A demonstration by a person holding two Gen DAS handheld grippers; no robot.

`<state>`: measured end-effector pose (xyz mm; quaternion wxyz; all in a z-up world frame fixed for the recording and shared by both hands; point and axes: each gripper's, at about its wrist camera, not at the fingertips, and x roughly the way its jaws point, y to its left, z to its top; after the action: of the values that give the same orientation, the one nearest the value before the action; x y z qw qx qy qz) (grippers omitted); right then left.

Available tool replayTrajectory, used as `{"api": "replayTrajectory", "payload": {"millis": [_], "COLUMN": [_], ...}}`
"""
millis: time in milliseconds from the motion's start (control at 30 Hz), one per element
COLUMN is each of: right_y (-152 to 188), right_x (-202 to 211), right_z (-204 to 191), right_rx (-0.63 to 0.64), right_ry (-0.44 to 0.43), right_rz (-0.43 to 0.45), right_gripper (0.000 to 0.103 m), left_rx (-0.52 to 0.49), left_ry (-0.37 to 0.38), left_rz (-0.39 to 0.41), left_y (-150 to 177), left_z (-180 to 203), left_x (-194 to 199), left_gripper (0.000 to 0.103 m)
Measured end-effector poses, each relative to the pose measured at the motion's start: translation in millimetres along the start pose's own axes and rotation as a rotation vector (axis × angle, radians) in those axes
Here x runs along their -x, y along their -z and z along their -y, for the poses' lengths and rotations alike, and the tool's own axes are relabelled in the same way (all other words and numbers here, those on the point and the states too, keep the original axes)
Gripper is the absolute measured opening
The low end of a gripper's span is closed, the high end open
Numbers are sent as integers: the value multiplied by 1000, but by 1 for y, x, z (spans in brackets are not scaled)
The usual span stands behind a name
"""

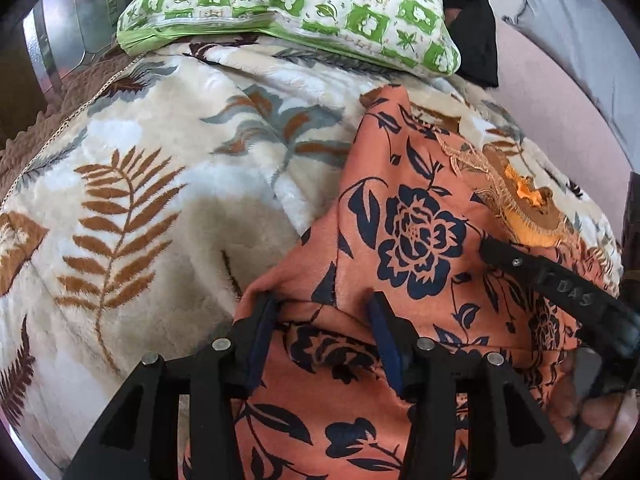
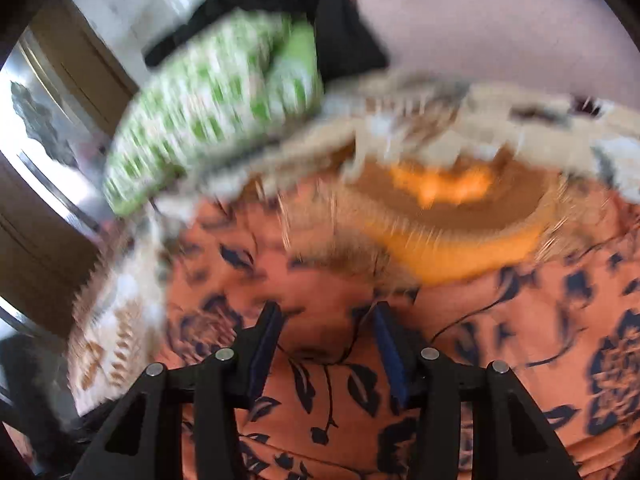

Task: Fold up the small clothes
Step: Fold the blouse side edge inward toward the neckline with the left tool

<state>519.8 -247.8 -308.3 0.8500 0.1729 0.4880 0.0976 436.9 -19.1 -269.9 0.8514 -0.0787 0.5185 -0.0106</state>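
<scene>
Currently both tools spread open over the orange garment with dark navy flower print [image 1: 404, 236], which lies rumpled on a cream plush blanket with brown fern leaves [image 1: 132, 216]; left tool [image 1: 322, 312] and right tool [image 2: 326, 316] each straddle cloth, green-checked pillow [image 1: 304, 4] beyond.

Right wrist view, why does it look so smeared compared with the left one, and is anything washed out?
Right wrist view: motion blur streaks the green pillow and the orange garment, while the right gripper stays sharp; the window at the left edge is blown out. Left wrist view: sharp and evenly lit, with fisheye bending at the rim.
</scene>
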Motion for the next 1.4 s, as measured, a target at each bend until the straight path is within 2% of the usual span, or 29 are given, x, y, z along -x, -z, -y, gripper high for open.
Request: {"api": "replayTrajectory", "payload": {"millis": [33, 67, 133, 233, 333, 467, 533, 633, 700, 733, 767, 833, 900, 1000, 1067, 1100, 1167, 1200, 1333, 1400], "right_y": [1, 4, 7, 14, 38, 79, 100, 121, 124, 125, 124, 123, 113, 94, 87, 86, 90, 94, 89, 91], "right_x": [-10, -8, -4, 11, 32, 57, 67, 72, 72, 73, 80, 101, 132, 161, 165, 161, 133, 132, 152, 158], "right_z": [1, -1, -5, -1, 19, 27, 28, 22, 18, 20, 22, 36, 62, 102, 129, 143, 171, 175, 154, 144], "right_rx": [2, 38, 69, 67, 19, 61, 80, 133, 115, 107, 103, 77, 22, -95, -172, -206, -313, -331, -256, -269], "right_ry": [10, 25, 49, 34, 44, 9, 5, 52, 60, 46, 37, 44, 96, 108, 134, 145, 154, 115, 146, 72], "right_rz": [-32, 5, -14, -17, -46, -37, 5, 41, 16, -24, -14, 59, 190, 291, 322, 311, 184, 204, 229, 247], "right_gripper": [53, 53, 52, 52, 52, 53, 53, 53, 53, 52, 52, 52, 52, 52, 52, 52, 51, 51, 51, 51], "left_rx": [-15, -25, -19, -10, -11, -16, -13, 2, 19, 25, 32, 22, -8, -15, -20, -29, -33, -31, 2, -28], "left_ry": [-9, -15, -12, 7, 17, 7, 3, 6, 15, 18, 18, -6, -9, 8, -23, -50, -61, -61, -31, -28], "left_rz": [-4, -7, -11, -21, -26, -24, -23, -22, -17, -11, 5, 74, 121, 96, 35, 7, 14, 17, 58, 69], "left_y": [0, 0, -1, -2, -2, -1, -1, -1, -2, -2, -2, -4, -6, -5, -4, -3, -3, -4, -4, -2], "left_z": [2, 3, 2, -1, -3, -1, 0, -1, -4, -5, -6, -5, -1, 3, 5, 6, 8, 9, 6, 10], "left_x": [-1, -1, 1, 2, 1, 1, 1, 2, 5, 8, 12, 25, 32, 22, 4, -4, -5, -2, 11, 15], "left_gripper": [50, 50, 50, 50, 50, 51, 51, 51, 51, 51, 51, 51, 51, 51, 51, 51, 52, 52, 52, 52]}}
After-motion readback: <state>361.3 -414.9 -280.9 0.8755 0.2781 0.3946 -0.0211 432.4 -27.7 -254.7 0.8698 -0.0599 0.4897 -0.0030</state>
